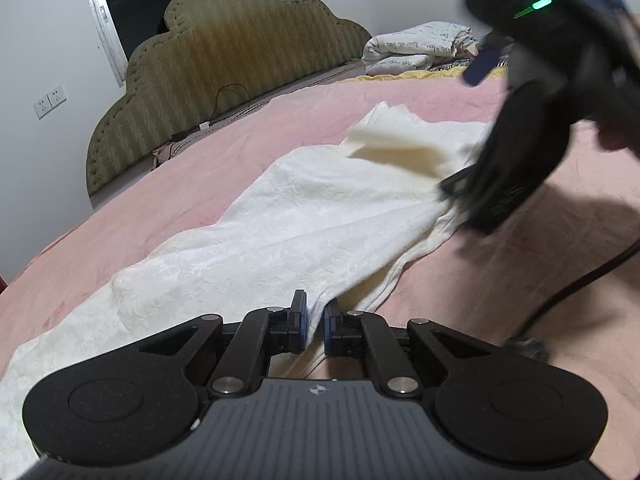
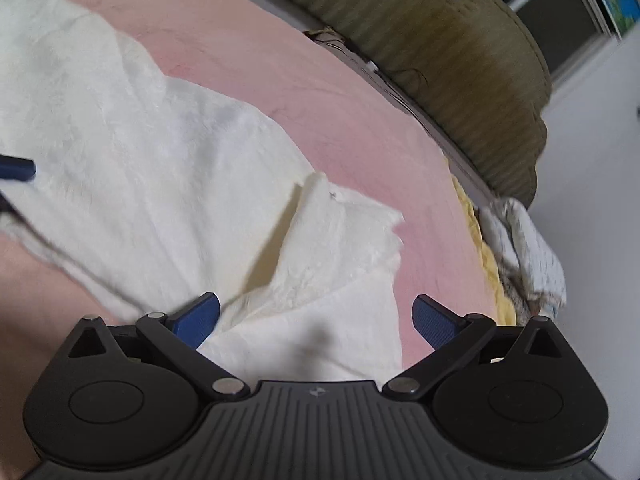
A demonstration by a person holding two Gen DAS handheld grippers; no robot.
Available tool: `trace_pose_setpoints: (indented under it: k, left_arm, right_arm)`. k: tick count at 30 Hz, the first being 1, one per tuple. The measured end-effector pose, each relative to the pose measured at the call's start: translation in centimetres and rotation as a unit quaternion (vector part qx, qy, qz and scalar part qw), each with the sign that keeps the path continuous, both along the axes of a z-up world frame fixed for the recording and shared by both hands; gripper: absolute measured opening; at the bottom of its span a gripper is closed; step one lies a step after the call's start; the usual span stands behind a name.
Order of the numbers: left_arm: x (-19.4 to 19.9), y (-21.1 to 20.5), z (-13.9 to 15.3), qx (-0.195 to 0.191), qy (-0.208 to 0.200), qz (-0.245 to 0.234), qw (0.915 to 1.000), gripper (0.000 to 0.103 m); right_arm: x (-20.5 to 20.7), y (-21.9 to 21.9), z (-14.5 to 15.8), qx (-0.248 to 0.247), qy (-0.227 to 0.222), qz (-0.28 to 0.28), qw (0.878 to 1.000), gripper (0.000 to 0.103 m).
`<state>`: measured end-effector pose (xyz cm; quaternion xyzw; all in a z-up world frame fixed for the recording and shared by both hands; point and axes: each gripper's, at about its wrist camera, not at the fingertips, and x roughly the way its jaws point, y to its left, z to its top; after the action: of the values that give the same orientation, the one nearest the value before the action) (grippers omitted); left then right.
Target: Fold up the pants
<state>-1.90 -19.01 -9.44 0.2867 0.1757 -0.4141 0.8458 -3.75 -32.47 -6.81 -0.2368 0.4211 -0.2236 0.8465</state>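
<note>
Cream white pants [image 1: 280,216] lie stretched across the pink bedsheet [image 1: 160,200]. My left gripper [image 1: 315,320] is shut on a fold at the pants' near edge. My right gripper [image 2: 316,320] is open, jaws wide apart, just above the far end of the pants [image 2: 160,160], where a corner is flipped up [image 2: 340,216]. In the left wrist view the right gripper [image 1: 480,188] shows as a blurred black body at the pants' far right edge. A blue fingertip of the left gripper [image 2: 18,170] shows at the left edge of the right wrist view.
An olive padded headboard [image 1: 208,64] stands behind the bed. Folded white bedding [image 1: 420,46] and a yellow blanket [image 2: 486,256] lie at the head end. A black cable [image 1: 580,276] trails over the sheet on the right. Wall sockets [image 1: 50,100] are on the left wall.
</note>
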Motion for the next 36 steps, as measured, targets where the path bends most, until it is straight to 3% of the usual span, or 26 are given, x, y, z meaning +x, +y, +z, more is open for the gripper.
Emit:
trace_pose_setpoints:
  k: [3,5,7,9,11,13,15,17,18,19,22,27,31,34,36]
  left_arm:
    - [0.0,-0.2,-0.1,0.005,-0.005,0.0,1.0,0.012]
    - [-0.1,-0.3,-0.2,0.005,-0.006,0.001,1.0,0.019]
    - [-0.1,-0.3,-0.2,0.007,-0.009,0.001,0.9999,0.02]
    - [-0.2,-0.4,-0.2,0.008,-0.012,0.001,0.9999,0.02]
    - [-0.1,-0.5,-0.2,0.008,-0.013,0.0,0.9999,0.02]
    - [-0.1,-0.6,-0.3,0.009,-0.015,-0.001,0.9998,0.02]
    - [-0.1,-0.7,-0.3,0.009,-0.016,-0.001,0.9998,0.021]
    - [0.0,-0.9,-0.2,0.008,-0.015,0.0,0.9999,0.022]
    - [0.1,-0.9,-0.2,0.006,-0.012,0.002,0.9999,0.023]
    - [0.3,-0.9,-0.1,0.002,-0.005,0.003,1.0,0.023]
    - [1.4,-0.6,0.5,-0.022,0.04,0.016,0.9988,0.024]
    - [4.1,0.5,1.5,-0.077,0.137,0.05,0.9863,0.02]
    - [5.3,0.8,1.8,-0.095,0.183,0.065,0.9763,0.02]
    - [5.0,0.8,1.6,-0.09,0.176,0.065,0.9782,0.02]
    - [4.6,0.7,1.5,-0.084,0.163,0.065,0.9809,0.02]
  right_arm:
    - [-1.0,-1.4,0.0,-0.042,0.001,-0.042,0.998,0.103]
    - [-1.4,-3.3,0.5,-0.037,-0.039,-0.08,0.995,0.103]
    - [-2.7,-5.5,1.7,0.023,-0.114,-0.101,0.988,0.103]
    - [-4.3,-8.4,2.6,0.139,-0.202,-0.119,0.962,0.103]
    - [-6.1,-11.2,2.9,0.268,-0.271,-0.136,0.914,0.103]
    - [-7.7,-13.5,2.3,0.383,-0.327,-0.141,0.852,0.103]
    - [-9.2,-15.4,1.3,0.486,-0.368,-0.146,0.779,0.103]
    - [-9.8,-16.6,0.1,0.573,-0.381,-0.136,0.713,0.103]
    - [-9.9,-16.9,-0.5,0.605,-0.38,-0.129,0.688,0.103]
    - [-9.9,-16.7,-1.0,0.62,-0.375,-0.126,0.677,0.103]
    - [-9.0,-15.3,-1.7,0.631,-0.348,-0.118,0.683,0.103]
    - [-7.0,-14.9,-2.4,0.645,-0.345,-0.109,0.673,0.103]
    - [-6.4,-15.7,-2.1,0.6,-0.368,-0.134,0.698,0.101]
    - [-6.0,-16.8,-2.2,0.579,-0.372,-0.156,0.708,0.087]
    - [-5.7,-17.3,-2.5,0.567,-0.368,-0.171,0.717,0.055]
